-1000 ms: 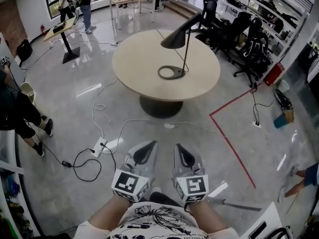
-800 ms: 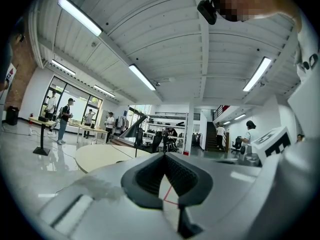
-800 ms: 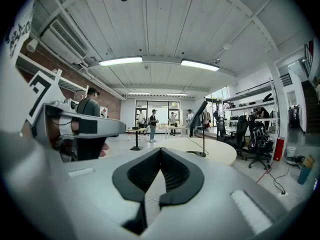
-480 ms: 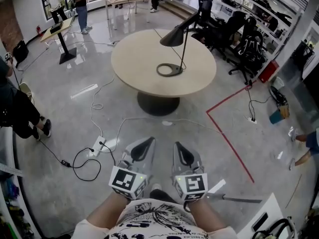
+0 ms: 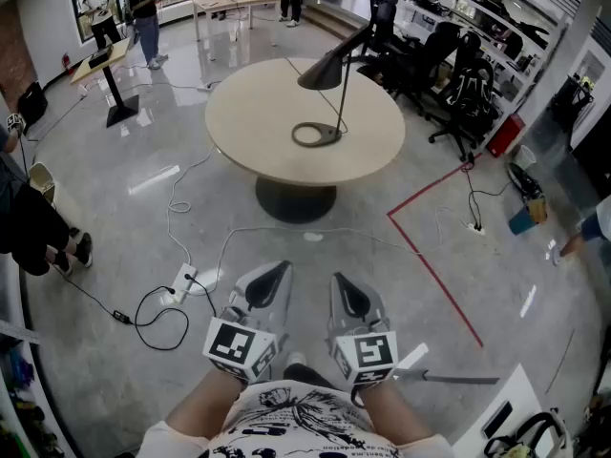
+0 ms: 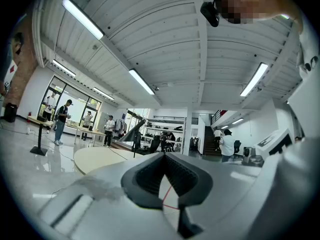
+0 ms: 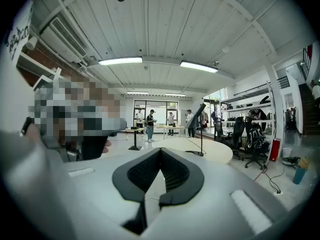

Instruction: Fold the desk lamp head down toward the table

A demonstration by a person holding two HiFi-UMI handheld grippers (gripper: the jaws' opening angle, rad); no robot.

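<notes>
A black desk lamp (image 5: 322,71) with a cone head on a thin pole and a ring base stands on the round beige table (image 5: 253,122), far ahead of me. Its head is raised and tilted. The lamp (image 6: 133,133) also shows small in the left gripper view, and the same lamp (image 7: 198,118) appears in the right gripper view. My left gripper (image 5: 278,268) and right gripper (image 5: 338,279) are held side by side close to my body, over the floor. Both are shut with nothing between the pads, well short of the table.
Cables and a power strip (image 5: 183,279) lie on the floor between me and the table. Red tape (image 5: 428,262) marks the floor to the right. Office chairs (image 5: 458,60) crowd the back right. People stand at back left (image 5: 143,17), and one person (image 5: 29,227) sits at the left.
The table and lamp have drifted slightly left in the head view. Both grippers stay shut, side by side near my body.
</notes>
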